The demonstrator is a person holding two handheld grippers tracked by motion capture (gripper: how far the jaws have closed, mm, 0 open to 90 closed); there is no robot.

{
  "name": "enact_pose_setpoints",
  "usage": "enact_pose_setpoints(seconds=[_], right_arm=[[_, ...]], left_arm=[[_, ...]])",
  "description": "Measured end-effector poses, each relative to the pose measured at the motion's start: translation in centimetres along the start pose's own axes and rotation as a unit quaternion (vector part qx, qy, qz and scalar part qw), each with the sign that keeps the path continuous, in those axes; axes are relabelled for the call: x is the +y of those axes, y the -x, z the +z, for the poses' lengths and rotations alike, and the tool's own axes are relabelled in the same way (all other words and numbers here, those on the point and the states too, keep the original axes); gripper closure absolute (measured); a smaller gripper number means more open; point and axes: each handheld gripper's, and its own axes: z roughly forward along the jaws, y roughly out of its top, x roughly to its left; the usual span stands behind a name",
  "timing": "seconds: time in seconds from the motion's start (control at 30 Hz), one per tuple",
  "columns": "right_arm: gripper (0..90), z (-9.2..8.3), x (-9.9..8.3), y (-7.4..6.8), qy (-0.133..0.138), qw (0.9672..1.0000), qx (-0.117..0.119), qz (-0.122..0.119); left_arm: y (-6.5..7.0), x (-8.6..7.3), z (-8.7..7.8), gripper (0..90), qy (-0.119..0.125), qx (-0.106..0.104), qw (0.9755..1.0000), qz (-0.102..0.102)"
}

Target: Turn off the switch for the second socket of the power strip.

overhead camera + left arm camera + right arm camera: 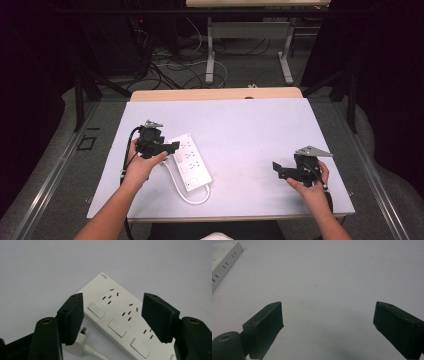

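We see one power strip (125, 320) beneath our left tongs (112, 315), its near end cut off; both left and right tongs (328, 322) gape, released.

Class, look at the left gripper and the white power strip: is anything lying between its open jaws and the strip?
Nothing visible does. The left gripper hovers open right at the power strip, jaws either side of it. The strip's own plug lies beside the strip, near one jaw, not between gripper and strip.

White power strip (190, 161) lying flat and diagonal on the counter (240, 125), sockets up, its white cord (187, 195) looped alongside, plug (80, 341) unconnected
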Motion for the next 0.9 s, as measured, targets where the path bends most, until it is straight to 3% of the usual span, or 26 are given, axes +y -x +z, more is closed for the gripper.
enact_pose_setpoints(seconds=[0.07,0.43,0.8,0.9], right_arm=[[8.5,0.0,0.0,0.0,0.001,1.0,0.0,-0.002],[8.5,-0.1,0.0,0.1,0.002,1.0,-0.002,-0.005],[8.5,-0.2,0.0,0.0,0.003,1.0,-0.002,-0.002],[8.6,-0.2,0.0,0.0,0.001,1.0,-0.002,-0.001]], left_arm=[[-0.1,0.0,-0.3,33.4,0.007,-0.001,0.9999,0.01],[-1.2,-0.5,-2.0,29.7,0.022,-0.005,0.9997,0.01],[-2.2,-1.6,-3.7,14.5,0.032,0.012,0.9994,-0.003],[-2.5,-1.9,-4.0,6.0,0.036,0.011,0.9993,-0.009]])
